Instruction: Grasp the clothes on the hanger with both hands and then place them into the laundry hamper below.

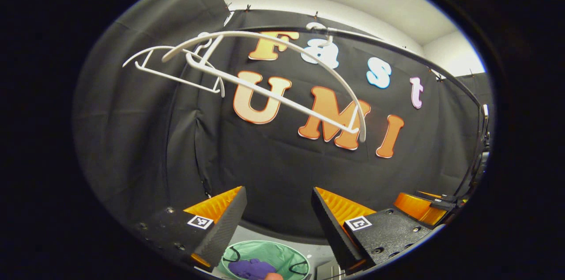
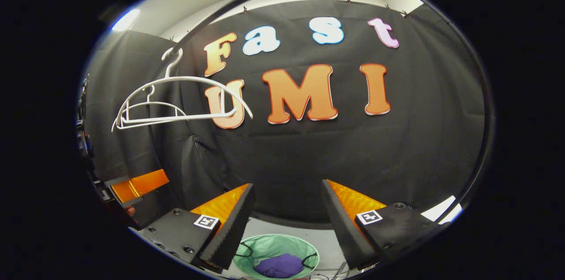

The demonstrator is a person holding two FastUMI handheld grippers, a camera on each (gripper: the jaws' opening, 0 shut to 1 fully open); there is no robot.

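Note:
Two bare white hangers point(image 1: 282, 81) point(image 2: 176, 103) hang from a dark rail point(image 1: 397, 50) point(image 2: 212, 10) up high. Far below, a purple garment point(image 1: 251, 267) point(image 2: 278, 266) lies bunched inside the round pale-green hamper point(image 1: 282, 251) point(image 2: 265, 244) on the floor. My left gripper point(image 1: 278, 213) is open, held well above the hamper with nothing between its fingers. My right gripper point(image 2: 287, 213) is open too, also high over the hamper and holding nothing. In the left gripper view the other gripper point(image 1: 423, 207) shows at the right edge; in the right gripper view the other gripper point(image 2: 132, 187) shows at the left edge.
Black cloth walls close the booth behind and to the sides. The rail curves overhead across both views. A pale floor point(image 2: 326, 244) surrounds the hamper, with some cables point(image 2: 340, 271) near its right side.

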